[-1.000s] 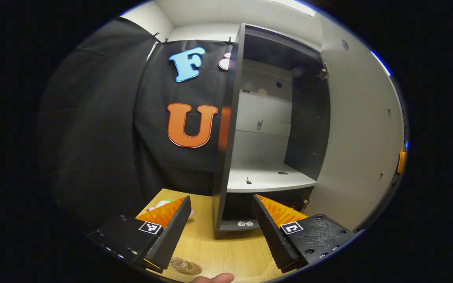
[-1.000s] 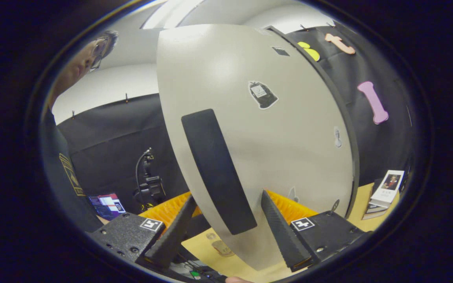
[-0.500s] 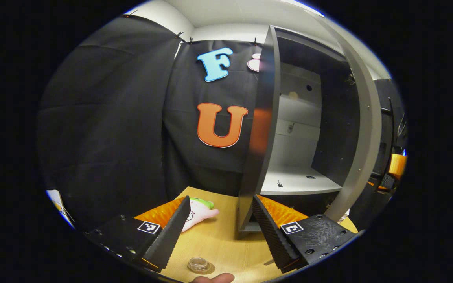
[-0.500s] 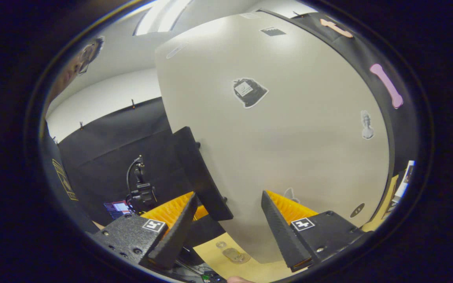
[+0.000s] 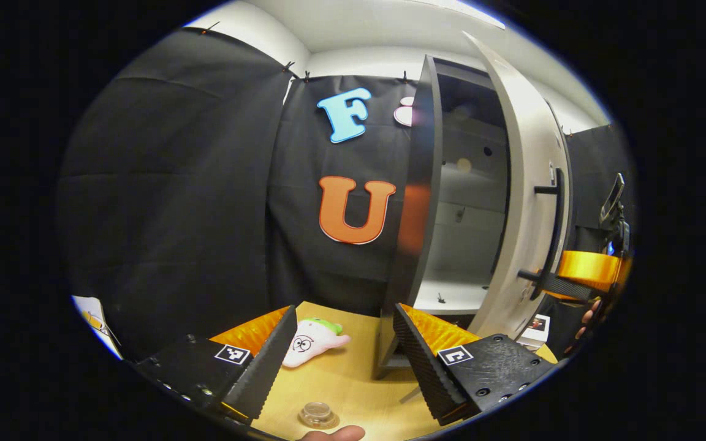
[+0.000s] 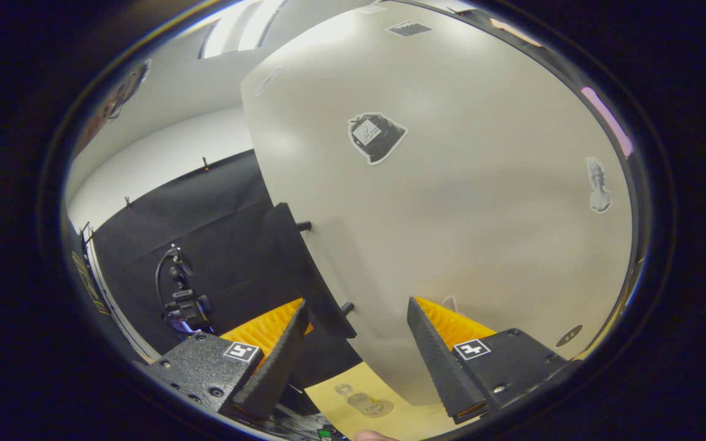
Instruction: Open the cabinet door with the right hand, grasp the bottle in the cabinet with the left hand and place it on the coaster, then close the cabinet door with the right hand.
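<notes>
Now two tongs [image 5: 344,355] [image 6: 356,355] spread, empty; one cabinet door [image 6: 451,214] ajar; one plush toy [image 5: 311,334].

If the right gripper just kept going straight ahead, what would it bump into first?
Most likely the cabinet door: its pale front face rises right ahead of the open right gripper, with the door's dark handle just left of that line. Depth is hard to judge here.

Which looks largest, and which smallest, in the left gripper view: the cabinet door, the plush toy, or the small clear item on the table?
1. cabinet door, by far the largest.
2. plush toy.
3. small clear item, the smallest, though it lies nearer the camera than the toy.
</notes>
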### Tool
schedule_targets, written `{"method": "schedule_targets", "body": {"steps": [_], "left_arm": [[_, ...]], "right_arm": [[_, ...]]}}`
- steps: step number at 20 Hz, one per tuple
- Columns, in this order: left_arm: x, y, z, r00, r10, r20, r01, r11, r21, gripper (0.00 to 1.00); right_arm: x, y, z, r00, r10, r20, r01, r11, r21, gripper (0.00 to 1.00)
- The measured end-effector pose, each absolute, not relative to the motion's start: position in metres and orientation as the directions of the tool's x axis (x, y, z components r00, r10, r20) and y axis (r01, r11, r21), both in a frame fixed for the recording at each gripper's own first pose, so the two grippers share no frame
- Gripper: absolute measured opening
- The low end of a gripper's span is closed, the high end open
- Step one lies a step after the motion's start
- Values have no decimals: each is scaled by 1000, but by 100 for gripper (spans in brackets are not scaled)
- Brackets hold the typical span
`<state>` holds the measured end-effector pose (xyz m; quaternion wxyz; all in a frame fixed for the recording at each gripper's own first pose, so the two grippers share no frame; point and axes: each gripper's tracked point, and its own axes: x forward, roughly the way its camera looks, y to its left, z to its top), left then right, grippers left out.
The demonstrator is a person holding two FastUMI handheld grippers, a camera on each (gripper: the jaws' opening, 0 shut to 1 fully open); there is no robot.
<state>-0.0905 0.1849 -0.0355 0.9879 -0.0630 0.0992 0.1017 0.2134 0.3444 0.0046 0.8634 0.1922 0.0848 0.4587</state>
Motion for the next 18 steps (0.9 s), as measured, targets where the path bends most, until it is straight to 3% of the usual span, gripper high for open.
{"method": "schedule_targets", "body": {"steps": [8,10,11,14,18], "left_arm": [[-73,128,-20,977,158,-143,-166,985,-47,95],[-70,114,-17,977,166,-134,-171,985,-26,95],[-68,107,-18,976,171,-135,-175,985,-13,95],[-59,79,-40,967,165,-194,-162,986,35,95],[-56,44,-43,970,132,-206,-129,991,25,95]], "right_arm": [[209,284,-18,758,650,-48,-614,737,281,100],[212,256,-38,830,543,-127,-511,832,214,100],[217,236,-45,879,451,-157,-427,889,165,96],[226,170,-65,967,133,-216,-130,991,27,100],[216,149,-74,974,19,-227,-5,998,59,100]]}}
